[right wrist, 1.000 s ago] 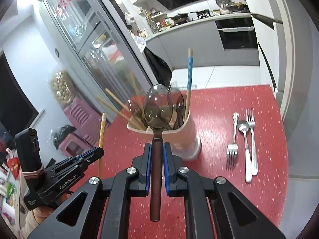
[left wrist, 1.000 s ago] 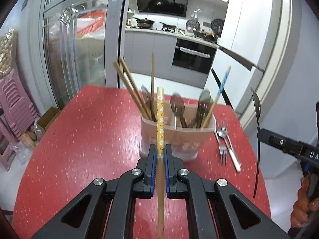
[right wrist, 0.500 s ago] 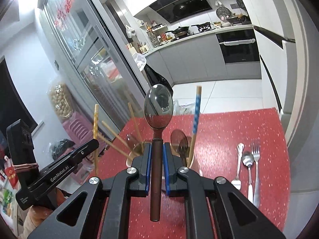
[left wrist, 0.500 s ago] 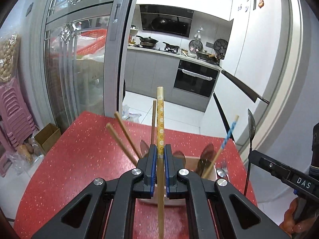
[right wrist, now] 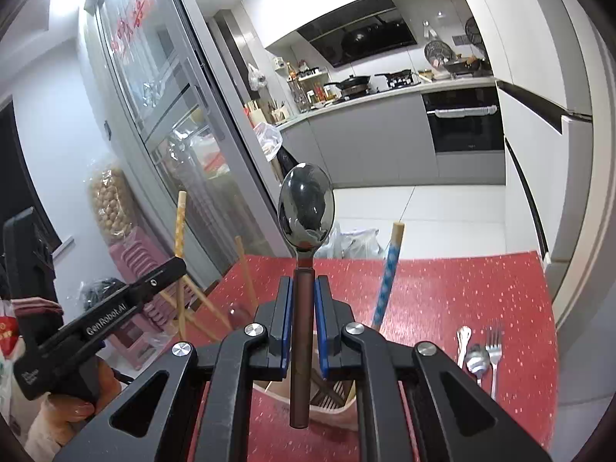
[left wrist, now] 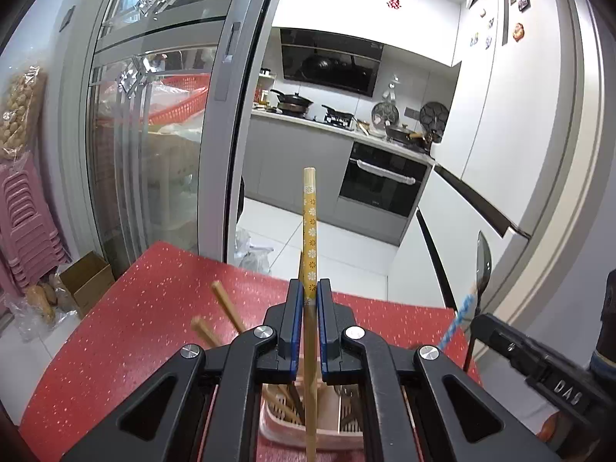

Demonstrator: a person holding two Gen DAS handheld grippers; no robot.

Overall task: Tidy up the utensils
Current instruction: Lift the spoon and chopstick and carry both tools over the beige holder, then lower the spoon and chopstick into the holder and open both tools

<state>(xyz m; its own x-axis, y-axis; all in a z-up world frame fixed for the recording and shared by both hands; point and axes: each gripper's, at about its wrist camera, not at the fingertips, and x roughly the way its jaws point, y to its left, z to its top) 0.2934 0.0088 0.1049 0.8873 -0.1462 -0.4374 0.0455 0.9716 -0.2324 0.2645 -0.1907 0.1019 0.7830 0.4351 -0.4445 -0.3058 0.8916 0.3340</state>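
Observation:
My left gripper (left wrist: 310,292) is shut on a yellow flower-patterned chopstick (left wrist: 310,223) that stands upright, its lower end over the pink utensil holder (left wrist: 277,429) on the red table. My right gripper (right wrist: 302,288) is shut on the brown handle of a dark spoon (right wrist: 306,208), bowl upward, above the same holder (right wrist: 338,410). Plain wooden chopsticks (left wrist: 225,304) and a blue patterned chopstick (right wrist: 387,273) stick out of the holder. Each gripper shows at the edge of the other's view: the left gripper (right wrist: 177,265) with its chopstick, the right gripper (left wrist: 475,321) with its spoon.
A spoon (right wrist: 477,360) and two forks (right wrist: 492,350) lie on the red table (right wrist: 462,288) to the right of the holder. Beyond the table's far edge are a glass sliding door, a kitchen with an oven, stacked pink stools (left wrist: 27,227) and a cardboard box (left wrist: 86,279).
Both grippers rose and came nearer over the holder, which slid from mid-frame to the bottom of both views. The chopstick and spoon stay gripped; the table cutlery dropped lower in the right view.

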